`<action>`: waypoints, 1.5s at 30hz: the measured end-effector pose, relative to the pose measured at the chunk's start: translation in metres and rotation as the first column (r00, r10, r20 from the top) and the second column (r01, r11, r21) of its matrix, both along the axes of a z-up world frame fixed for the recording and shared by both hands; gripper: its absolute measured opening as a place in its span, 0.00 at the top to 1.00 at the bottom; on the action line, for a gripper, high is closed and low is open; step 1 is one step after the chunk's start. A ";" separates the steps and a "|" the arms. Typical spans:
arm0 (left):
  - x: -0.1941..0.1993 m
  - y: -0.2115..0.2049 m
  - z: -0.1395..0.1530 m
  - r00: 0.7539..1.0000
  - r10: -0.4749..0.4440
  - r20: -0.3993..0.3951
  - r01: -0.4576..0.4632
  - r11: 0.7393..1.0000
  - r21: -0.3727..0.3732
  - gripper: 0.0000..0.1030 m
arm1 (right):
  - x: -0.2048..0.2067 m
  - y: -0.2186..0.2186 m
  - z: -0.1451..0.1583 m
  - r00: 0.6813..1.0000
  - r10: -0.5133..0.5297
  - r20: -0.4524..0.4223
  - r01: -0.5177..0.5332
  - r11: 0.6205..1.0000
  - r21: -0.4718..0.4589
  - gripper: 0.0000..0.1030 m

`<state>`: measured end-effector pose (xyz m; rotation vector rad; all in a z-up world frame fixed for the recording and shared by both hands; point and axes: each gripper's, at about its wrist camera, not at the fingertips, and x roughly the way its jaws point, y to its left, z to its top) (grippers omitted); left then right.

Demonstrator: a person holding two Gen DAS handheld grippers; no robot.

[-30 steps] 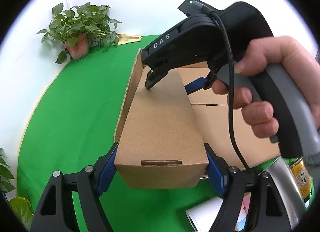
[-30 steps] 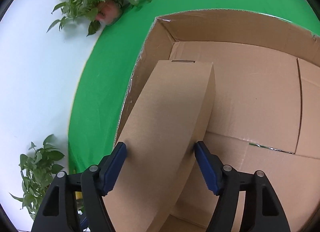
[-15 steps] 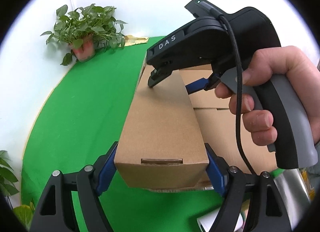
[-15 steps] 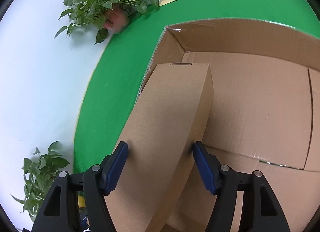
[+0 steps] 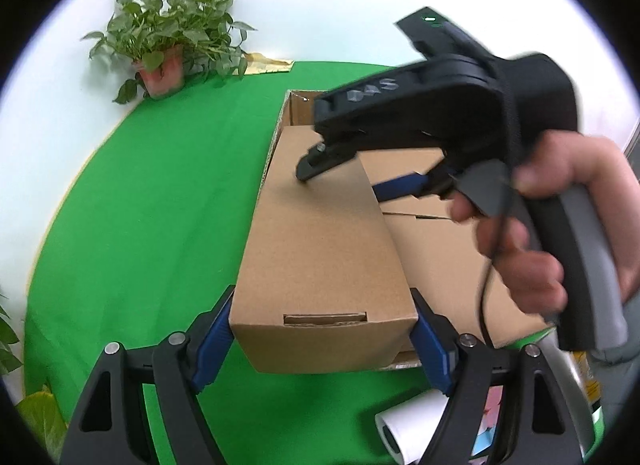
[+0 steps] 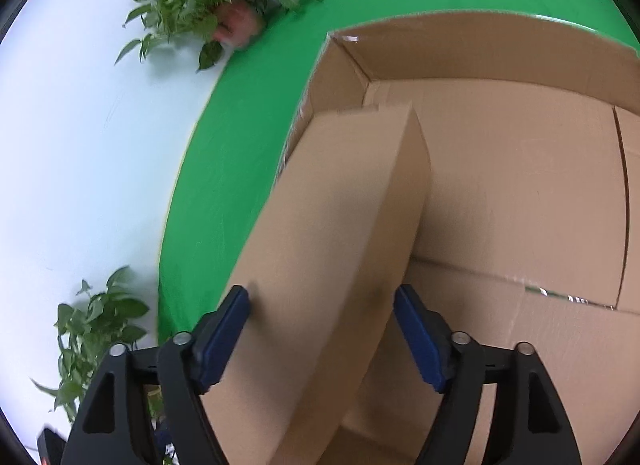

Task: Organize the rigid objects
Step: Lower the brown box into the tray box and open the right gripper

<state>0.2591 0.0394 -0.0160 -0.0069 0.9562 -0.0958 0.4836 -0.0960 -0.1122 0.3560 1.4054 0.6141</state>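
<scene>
Left wrist view: left gripper (image 5: 322,335) clamps the near end of a long cardboard box (image 5: 320,249), blue pads pressed on both sides. The box lies tilted over the left wall of a large open carton (image 6: 520,193) on green cloth (image 5: 160,205). Right gripper (image 6: 322,323) straddles the box's far end; its jaws are opening, the right pad clear of the cardboard. A hand (image 5: 560,217) holds its handle. Potted plant (image 5: 168,49) stands at the cloth's far edge.
</scene>
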 end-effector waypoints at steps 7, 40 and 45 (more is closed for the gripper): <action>0.011 -0.003 -0.008 1.000 -0.024 -0.017 0.025 0.999 0.043 0.23 | 0.001 -0.007 -0.004 1.000 0.006 0.005 -0.006 0.999 0.036 0.29; -0.002 0.025 -0.013 0.998 -0.068 -0.006 0.067 0.997 -0.046 0.25 | -0.007 0.008 -0.040 0.998 0.060 -0.006 -0.059 0.998 0.010 0.40; -0.004 0.013 -0.012 0.992 -0.123 0.016 0.123 0.992 -0.016 0.25 | -0.006 0.008 -0.043 0.998 0.055 -0.032 -0.053 0.998 0.038 0.36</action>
